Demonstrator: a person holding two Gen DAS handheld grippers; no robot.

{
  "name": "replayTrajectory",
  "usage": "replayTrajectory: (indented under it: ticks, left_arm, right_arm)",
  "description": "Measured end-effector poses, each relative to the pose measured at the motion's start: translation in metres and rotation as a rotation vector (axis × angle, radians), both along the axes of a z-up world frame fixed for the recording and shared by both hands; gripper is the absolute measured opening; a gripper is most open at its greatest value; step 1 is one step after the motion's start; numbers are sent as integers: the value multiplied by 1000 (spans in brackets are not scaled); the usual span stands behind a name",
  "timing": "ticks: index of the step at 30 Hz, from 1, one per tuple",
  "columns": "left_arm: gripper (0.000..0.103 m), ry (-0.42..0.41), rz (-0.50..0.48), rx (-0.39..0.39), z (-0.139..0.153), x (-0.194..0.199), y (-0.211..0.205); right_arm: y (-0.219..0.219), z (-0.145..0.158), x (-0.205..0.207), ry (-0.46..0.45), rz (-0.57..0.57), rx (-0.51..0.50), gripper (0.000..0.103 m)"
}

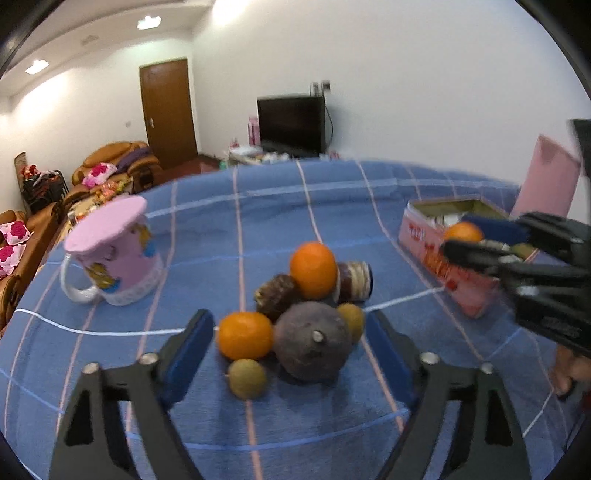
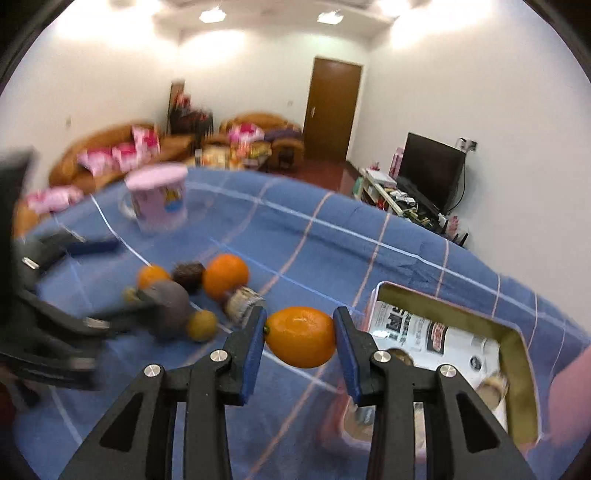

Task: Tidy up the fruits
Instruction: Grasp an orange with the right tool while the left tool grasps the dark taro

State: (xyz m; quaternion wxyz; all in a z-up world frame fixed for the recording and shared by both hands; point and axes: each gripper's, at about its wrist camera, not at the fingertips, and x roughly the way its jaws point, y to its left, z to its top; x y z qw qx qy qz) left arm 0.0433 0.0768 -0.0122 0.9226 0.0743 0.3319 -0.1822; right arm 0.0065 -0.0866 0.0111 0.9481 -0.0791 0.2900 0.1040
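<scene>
Both wrist views look down close, sharing the fruit pile (image 1: 295, 314).

The pink tin (image 1: 439, 254) and the paper inside it (image 2: 417, 328) bear print too blurred to read.

1. A blue checked tablecloth (image 1: 332, 206) spreads beneath the fingers of the left gripper (image 1: 288, 317) and runs on beyond them.
2. A pink mug (image 1: 118, 251) with a white handle and a pink lid stands upright, ahead of the left-hand finger and off to its left, well apart.
3. A dark television (image 1: 291, 123) stands far beyond the fingertips, nearly straight ahead, against the white wall.
4. A brown door (image 1: 168, 110) is far off, left of the fingers' line.
5. Brown sofas (image 1: 118, 158) with pink flowered cushions (image 1: 98, 173) stand far to the left.
6. Ceiling lights (image 1: 149, 23) glow high above.
</scene>
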Motion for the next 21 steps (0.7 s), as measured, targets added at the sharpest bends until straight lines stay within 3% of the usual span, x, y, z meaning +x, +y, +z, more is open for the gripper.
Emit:
replayTrajectory:
  ticks: [4,10,13,14,17,21]
  left_arm:
    - [69,53,22,0,-6,12,-10]
    - [70,34,38,107,-11,14,-32]
    - [66,26,30,121,-11,11,-38]
    - [55,28,22,116,-11,8,-39]
    - [49,22,40,113,-9,5,-37]
    - [51,73,39,-7,-8,14,-19]
  right_arm:
    - [-10,-6,-12,6,-41,114,39]
    - [-8,-16,-12,34,-28,136,39]
    - [-9,-17,-14,37,-24,135,39]
    - [-8,-18,-13,39,-25,136,39]
    - [-10,-17,-15,40,-29,139,39]
    - [-11,-15,-17,35,-30,139,39]
